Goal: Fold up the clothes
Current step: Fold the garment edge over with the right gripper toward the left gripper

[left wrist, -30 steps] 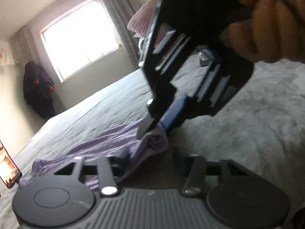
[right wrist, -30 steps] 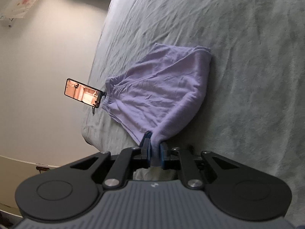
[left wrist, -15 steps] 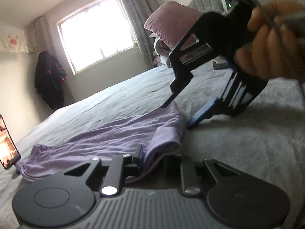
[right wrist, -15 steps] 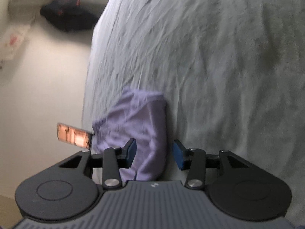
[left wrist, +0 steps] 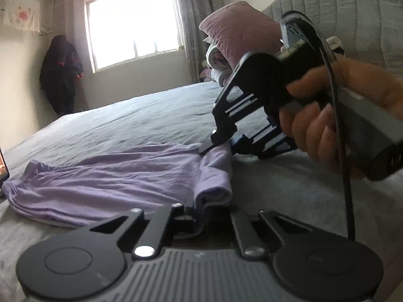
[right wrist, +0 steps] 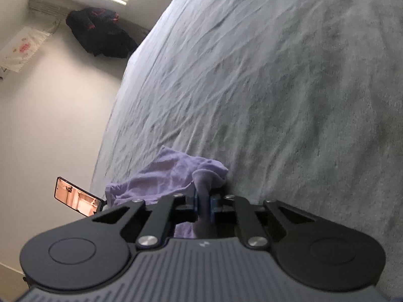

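A lilac garment (left wrist: 113, 176) lies spread on the grey bed (left wrist: 151, 125), its folded hem end nearest me. My left gripper (left wrist: 201, 222) is shut on the near corner of that hem, and the cloth runs down between its fingers. A hand (left wrist: 327, 115) holds my right gripper (left wrist: 221, 146) low over the far corner of the same hem. In the right wrist view the right gripper (right wrist: 204, 206) has its blue pads pressed on a bunch of the lilac garment (right wrist: 171, 173), with its jaws closing.
A phone (right wrist: 75, 197) stands propped at the bed's edge beyond the garment's waistband. Pink pillows and bedding (left wrist: 234, 32) are piled against the grey headboard (left wrist: 352, 12). A dark coat (left wrist: 61, 75) hangs beside the window (left wrist: 133, 22).
The right gripper let go of the cloth, opened, came down to the hem's far corner and closed on it again. The left jaws closed on the near corner. The garment now lies flatter.
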`<action>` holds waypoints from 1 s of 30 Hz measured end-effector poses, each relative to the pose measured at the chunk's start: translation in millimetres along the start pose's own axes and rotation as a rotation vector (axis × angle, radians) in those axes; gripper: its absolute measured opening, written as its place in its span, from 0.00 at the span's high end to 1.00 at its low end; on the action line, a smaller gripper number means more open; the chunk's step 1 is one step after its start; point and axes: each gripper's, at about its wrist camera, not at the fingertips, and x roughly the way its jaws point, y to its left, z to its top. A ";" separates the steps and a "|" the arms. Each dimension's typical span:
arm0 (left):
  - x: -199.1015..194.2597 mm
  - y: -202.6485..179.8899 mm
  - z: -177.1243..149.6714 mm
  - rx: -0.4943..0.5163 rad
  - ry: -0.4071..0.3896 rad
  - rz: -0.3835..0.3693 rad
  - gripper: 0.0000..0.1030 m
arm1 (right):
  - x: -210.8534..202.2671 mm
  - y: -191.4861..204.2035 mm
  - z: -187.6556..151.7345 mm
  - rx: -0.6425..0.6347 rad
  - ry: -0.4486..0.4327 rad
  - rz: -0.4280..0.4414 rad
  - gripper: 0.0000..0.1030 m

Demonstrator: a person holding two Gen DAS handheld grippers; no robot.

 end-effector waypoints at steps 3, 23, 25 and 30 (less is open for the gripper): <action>-6.1 -1.7 6.5 -0.015 -0.017 -0.009 0.96 | -6.9 0.7 0.1 -0.016 -0.022 0.006 0.90; -10.0 -101.6 32.3 -0.117 0.052 -0.266 0.96 | -118.3 -68.2 -12.1 0.137 -0.122 -0.087 0.91; -8.2 -93.4 32.9 -0.176 0.074 -0.280 0.96 | -118.6 -63.8 -17.1 0.144 -0.111 -0.087 0.91; -4.8 -67.1 34.8 -0.330 0.108 -0.319 0.96 | -113.5 -44.3 -15.3 0.135 -0.113 -0.107 0.90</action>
